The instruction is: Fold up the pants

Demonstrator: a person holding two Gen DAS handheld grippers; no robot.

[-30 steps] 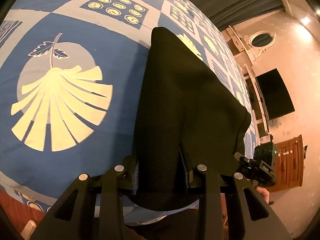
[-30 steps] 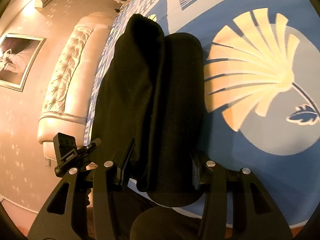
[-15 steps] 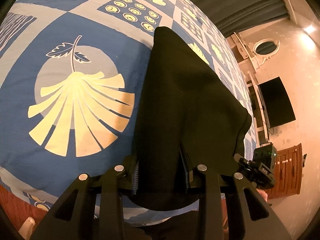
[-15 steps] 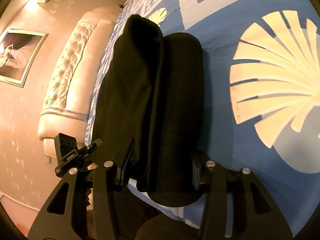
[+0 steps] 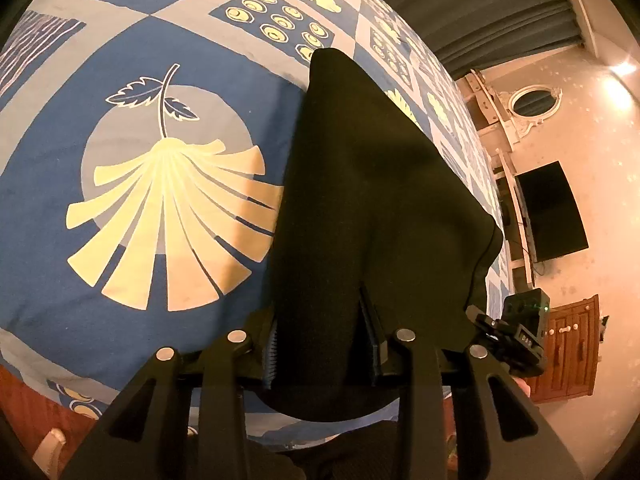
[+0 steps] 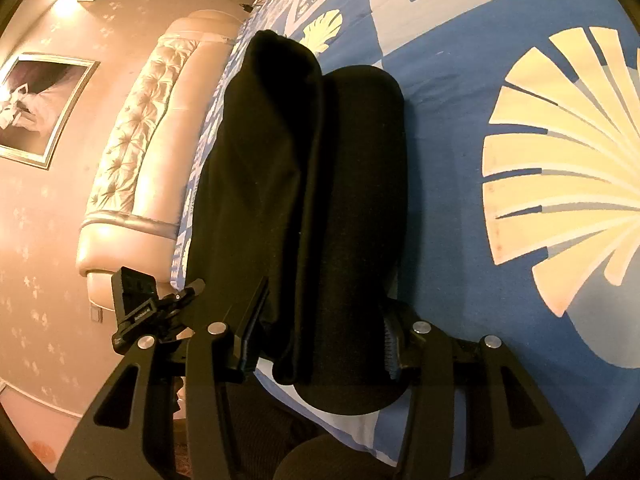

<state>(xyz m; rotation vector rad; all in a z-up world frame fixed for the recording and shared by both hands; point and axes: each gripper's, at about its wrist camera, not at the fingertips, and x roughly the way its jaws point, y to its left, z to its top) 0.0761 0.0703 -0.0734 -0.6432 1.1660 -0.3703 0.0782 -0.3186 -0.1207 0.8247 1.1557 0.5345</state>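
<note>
The black pants (image 5: 368,200) lie folded lengthwise on the blue patterned bedspread (image 5: 120,288). My left gripper (image 5: 324,344) is shut on their near end and holds the cloth raised off the bed. In the right wrist view the pants (image 6: 304,184) show as two stacked long layers. My right gripper (image 6: 320,344) is shut on the near end of that stack. Each wrist view shows the other gripper at its edge: the right gripper (image 5: 516,340) and the left gripper (image 6: 148,304).
A padded cream headboard (image 6: 132,160) and a framed picture (image 6: 36,108) stand left of the bed. A wall TV (image 5: 548,212), a wooden cabinet (image 5: 568,348) and dark curtains (image 5: 480,8) are on the other side. The bed's near edge is just below both grippers.
Both grippers, still holding the pants, have shifted along the bed; the leaf print has slid right in the left view and right out of frame in the right view.
</note>
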